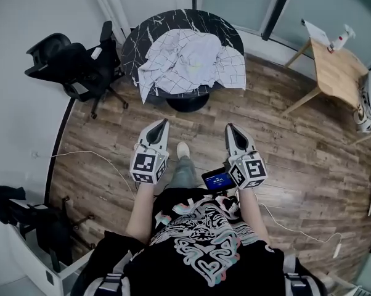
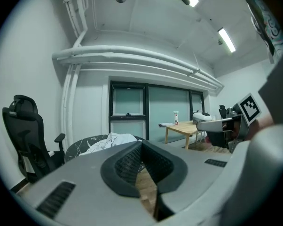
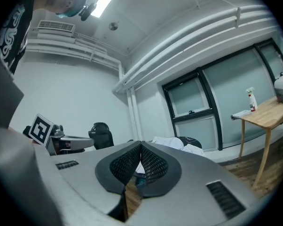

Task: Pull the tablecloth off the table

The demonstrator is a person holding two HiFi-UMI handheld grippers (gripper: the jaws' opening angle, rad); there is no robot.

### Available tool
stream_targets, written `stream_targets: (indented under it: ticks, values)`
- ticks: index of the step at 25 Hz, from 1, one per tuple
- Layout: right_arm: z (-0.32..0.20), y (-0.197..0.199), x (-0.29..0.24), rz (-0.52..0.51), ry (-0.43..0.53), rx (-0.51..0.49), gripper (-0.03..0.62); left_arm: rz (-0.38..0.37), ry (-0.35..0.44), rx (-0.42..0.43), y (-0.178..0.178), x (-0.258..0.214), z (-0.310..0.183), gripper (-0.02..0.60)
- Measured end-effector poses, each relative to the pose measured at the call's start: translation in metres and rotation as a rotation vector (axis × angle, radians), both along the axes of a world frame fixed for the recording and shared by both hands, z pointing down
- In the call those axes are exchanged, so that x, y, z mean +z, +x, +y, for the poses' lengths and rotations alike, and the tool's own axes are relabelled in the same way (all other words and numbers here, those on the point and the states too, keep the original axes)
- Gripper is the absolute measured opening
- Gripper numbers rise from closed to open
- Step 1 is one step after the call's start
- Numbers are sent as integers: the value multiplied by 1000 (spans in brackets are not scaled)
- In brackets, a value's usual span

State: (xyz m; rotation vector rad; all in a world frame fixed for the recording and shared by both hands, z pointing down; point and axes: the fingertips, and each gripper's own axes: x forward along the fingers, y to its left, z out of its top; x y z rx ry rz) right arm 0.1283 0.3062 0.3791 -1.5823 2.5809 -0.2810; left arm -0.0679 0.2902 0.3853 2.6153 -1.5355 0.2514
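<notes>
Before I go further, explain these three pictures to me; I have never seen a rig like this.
No robot here: a person holds a two-jaw gripper in each hand. The head view looks down from a camera on the person's head at the left gripper and right gripper. The other two views come from cameras riding on each gripper, looking along its jaws. Both are shut and hold nothing. Ahead, untouched, a crumpled checked tablecloth lies on a round black marbled table, an office chair beside it.

A black office chair [image 1: 74, 63] stands on the plank floor [image 1: 296, 165], well apart from a wooden desk [image 1: 336, 73].
</notes>
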Motion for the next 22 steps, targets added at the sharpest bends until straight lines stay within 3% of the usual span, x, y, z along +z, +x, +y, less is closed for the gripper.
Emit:
stream_targets:
  ticks: [7, 12, 17, 22]
  values:
    - [-68, 5, 9, -22, -35, 28, -6, 0, -6, -8, -4, 5, -66, 20]
    - [-125, -9, 10, -5, -51, 13, -6, 9, -18, -3, -12, 7, -120, 20]
    - [-179, -24, -4, -83, -20, -27, -6, -7, -18, 11, -23, 4, -175, 20]
    - [-239, -40, 0, -50, -34, -17, -6, 9, -19, -1, -44, 3, -228, 20]
